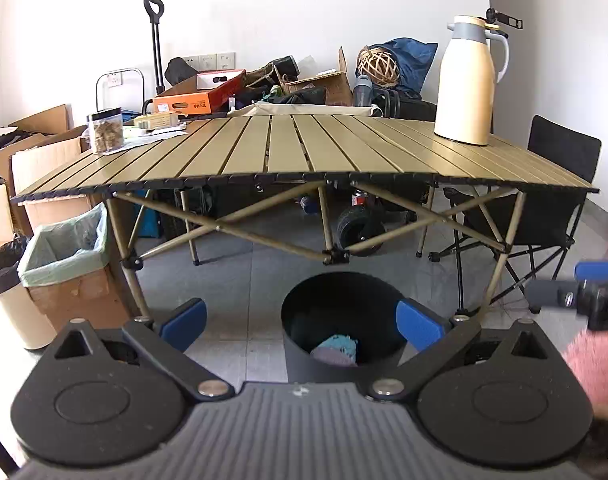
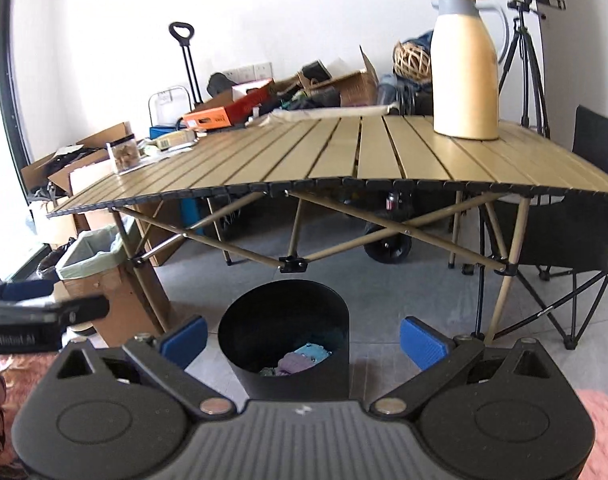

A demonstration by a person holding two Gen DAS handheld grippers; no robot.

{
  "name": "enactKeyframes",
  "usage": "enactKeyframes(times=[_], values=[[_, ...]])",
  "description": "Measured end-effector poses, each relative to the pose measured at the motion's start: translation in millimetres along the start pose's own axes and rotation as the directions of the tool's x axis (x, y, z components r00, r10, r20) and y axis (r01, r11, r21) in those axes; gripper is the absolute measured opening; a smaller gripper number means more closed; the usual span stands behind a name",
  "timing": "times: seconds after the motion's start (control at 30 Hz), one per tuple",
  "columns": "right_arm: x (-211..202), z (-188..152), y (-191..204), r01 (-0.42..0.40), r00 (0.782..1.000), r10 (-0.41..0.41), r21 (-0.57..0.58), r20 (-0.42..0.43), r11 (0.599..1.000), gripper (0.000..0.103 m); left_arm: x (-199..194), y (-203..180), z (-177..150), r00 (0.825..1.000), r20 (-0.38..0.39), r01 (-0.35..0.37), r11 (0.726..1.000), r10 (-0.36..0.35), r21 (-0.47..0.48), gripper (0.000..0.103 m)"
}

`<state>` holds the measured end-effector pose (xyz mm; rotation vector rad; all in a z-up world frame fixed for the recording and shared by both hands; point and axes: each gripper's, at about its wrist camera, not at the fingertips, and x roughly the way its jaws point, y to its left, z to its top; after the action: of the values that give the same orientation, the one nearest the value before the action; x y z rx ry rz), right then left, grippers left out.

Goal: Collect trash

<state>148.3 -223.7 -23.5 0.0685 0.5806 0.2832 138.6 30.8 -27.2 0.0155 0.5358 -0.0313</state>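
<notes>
A round black bin stands on the grey floor in front of the folding table. Crumpled teal and purple trash lies at its bottom. My left gripper hovers above and just short of the bin, open, its blue pads wide apart with nothing between them. My right gripper is open too, empty, held over the same bin. Each gripper shows at the edge of the other's view: the right gripper, the left gripper.
The slatted tan table carries a cream thermos jug and a clear jar. A cardboard box lined with a green bag stands left. A black camp chair sits right. A pink sleeve shows.
</notes>
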Motion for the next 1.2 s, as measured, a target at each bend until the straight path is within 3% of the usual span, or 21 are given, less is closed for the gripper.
enactKeyframes(times=[0.4,1.2], values=[[-41.0,-18.8,14.2,0.001,1.000,-0.001,-0.038,0.003,0.999,0.103,-36.1,13.8,-24.5,1.000,0.027,0.012,1.000,-0.011,-0.028,0.103],[-42.5,-18.5,14.0,0.001,1.000,0.000,-0.046,0.013,0.999,0.103,-42.7,18.0,-26.0,0.998,0.061,0.017,0.999,-0.014,-0.044,0.103]])
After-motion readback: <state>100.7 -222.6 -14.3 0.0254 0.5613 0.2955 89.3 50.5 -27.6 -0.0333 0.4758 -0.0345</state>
